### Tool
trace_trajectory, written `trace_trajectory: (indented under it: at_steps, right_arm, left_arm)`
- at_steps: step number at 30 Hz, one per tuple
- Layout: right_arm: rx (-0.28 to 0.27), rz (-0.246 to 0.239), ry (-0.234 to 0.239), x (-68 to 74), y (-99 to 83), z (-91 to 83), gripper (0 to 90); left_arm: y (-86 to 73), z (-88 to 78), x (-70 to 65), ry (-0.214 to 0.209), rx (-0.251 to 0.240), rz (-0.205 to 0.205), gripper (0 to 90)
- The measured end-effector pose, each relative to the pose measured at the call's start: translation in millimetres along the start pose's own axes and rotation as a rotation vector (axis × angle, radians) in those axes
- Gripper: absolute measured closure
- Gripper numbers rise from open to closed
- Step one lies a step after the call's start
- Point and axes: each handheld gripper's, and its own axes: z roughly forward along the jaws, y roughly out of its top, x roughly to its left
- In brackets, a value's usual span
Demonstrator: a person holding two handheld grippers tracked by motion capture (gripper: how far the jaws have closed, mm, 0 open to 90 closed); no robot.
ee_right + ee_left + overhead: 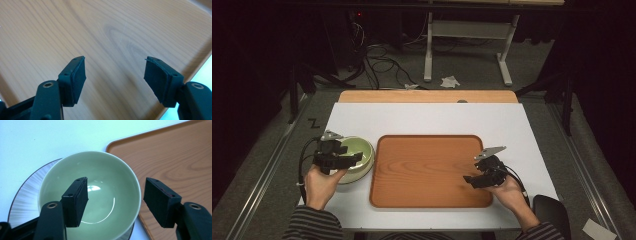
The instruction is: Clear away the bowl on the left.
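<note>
High view shows a white table (432, 117) with a wooden tray (432, 172) lying flat near its middle and a pale green bowl (359, 150) just beside the tray's left edge. The left gripper (354, 158) hangs over the near side of that bowl, held from below by the left hand (319, 182), whose striped sleeve (312, 225) comes in at the bottom. In the left gripper view the bowl (100, 170) stands upright and empty on a silvery plate (27, 192) with a brushed surface, and the plate lies on the white table right next to the tray's rounded corner (175, 152). The left gripper's jaws stand wide apart astride the bowl's right-hand rim, one pad (76, 200) over the hollow inside and the other outside over the tray; neither pad presses on the rim. Over the right part of the tray, the right gripper (469, 180) is held in the right hand (507, 192). In the right gripper view its jaws also stand wide apart with nothing between them, above the bare wood grain near the tray's edge.
</note>
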Motion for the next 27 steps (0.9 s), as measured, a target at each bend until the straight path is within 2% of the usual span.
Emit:
trace_trajectory:
  at_steps: [10,27]
  right_arm:
    - [-0.001,0.002,-0.005,-0.2,-0.1,-0.4,34.8]
    - [0.002,-0.015,0.001,1.2,0.0,1.1,34.8]
  left_arm:
    - [-2.5,-2.3,12.7,0.048,-0.003,-0.041,36.9]
    - [-9.0,-3.8,38.3,0.097,0.002,-0.121,38.9]
